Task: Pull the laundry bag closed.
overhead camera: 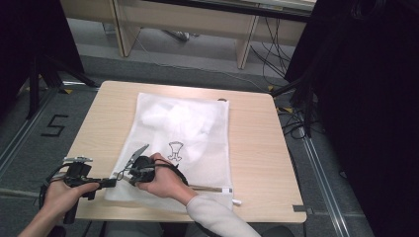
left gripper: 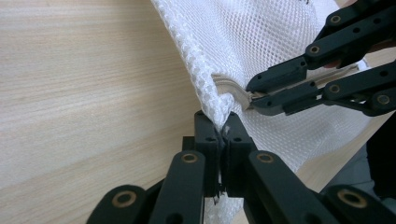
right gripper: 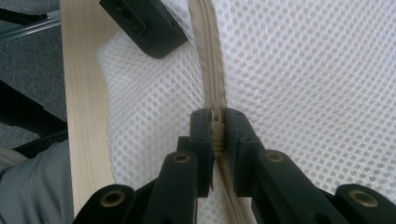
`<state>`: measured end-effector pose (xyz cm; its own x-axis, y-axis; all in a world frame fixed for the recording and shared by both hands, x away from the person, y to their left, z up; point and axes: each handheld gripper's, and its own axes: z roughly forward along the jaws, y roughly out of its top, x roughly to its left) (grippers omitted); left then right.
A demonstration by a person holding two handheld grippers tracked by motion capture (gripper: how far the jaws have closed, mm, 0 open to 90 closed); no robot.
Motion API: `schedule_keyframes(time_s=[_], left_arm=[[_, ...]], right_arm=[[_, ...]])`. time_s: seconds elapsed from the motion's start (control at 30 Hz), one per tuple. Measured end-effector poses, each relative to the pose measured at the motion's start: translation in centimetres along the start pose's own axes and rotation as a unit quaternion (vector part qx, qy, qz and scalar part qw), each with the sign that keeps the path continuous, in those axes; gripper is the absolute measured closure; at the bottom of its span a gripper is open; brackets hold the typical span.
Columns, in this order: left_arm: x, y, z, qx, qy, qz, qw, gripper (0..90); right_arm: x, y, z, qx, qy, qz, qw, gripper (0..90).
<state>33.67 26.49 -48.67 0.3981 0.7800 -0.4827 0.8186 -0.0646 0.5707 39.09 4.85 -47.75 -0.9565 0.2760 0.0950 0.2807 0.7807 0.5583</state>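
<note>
A white mesh bag (overhead camera: 178, 143) lies flat on the wooden table (overhead camera: 257, 148). Something soft and white sits inside it, at the end far from the person.

The left gripper (left gripper: 223, 128) is closed tight on the corner of the bag. A little bunch of mesh sticks up between its jaws. Just past its jaw tips, the zipper (left gripper: 233, 88) begins.

The right gripper (right gripper: 217, 122) is closed too. It pinches the small beige zipper pull (right gripper: 217, 133) right between its jaw tips. The zipper line runs straight on ahead of these jaws, toward the other gripper's black jaw.

In the high view, both grippers are close together at the near edge of the bag, with the left gripper (overhead camera: 106, 182) beside the right gripper (overhead camera: 132, 167).

The bag looks very light and very floppy. It is soft net, so it will bunch up and slide if only one side is pulled. I think that is why one gripper holds the corner while the other has the pull. The pull is tiny and smooth, so it could slip out of the jaws. The best places to hold are the thick sewn edge by the zipper and the pull itself. The net looks thin and could snag.
</note>
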Motion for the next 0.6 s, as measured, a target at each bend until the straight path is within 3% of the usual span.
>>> schedule_keyframes(time_s=[0.33, 0.4, 0.6], left_arm=[[-0.1, 0.0, 0.1, 0.002, 0.008, 0.007, 0.9999, 86.8], [-0.1, 0.0, 0.1, 0.002, 0.008, 0.006, 0.9999, 86.8], [-0.1, 0.0, 0.2, 0.004, 0.012, 0.008, 0.9999, 86.9]], right_arm=[[-0.2, -0.5, -0.5, 0.003, -0.001, 0.003, 1.0000, 82.9], [-0.3, -0.6, -0.6, 0.002, -0.002, -0.006, 1.0000, 82.9], [-0.5, -1.2, -1.1, 0.009, -0.002, 0.009, 0.9999, 83.0]])
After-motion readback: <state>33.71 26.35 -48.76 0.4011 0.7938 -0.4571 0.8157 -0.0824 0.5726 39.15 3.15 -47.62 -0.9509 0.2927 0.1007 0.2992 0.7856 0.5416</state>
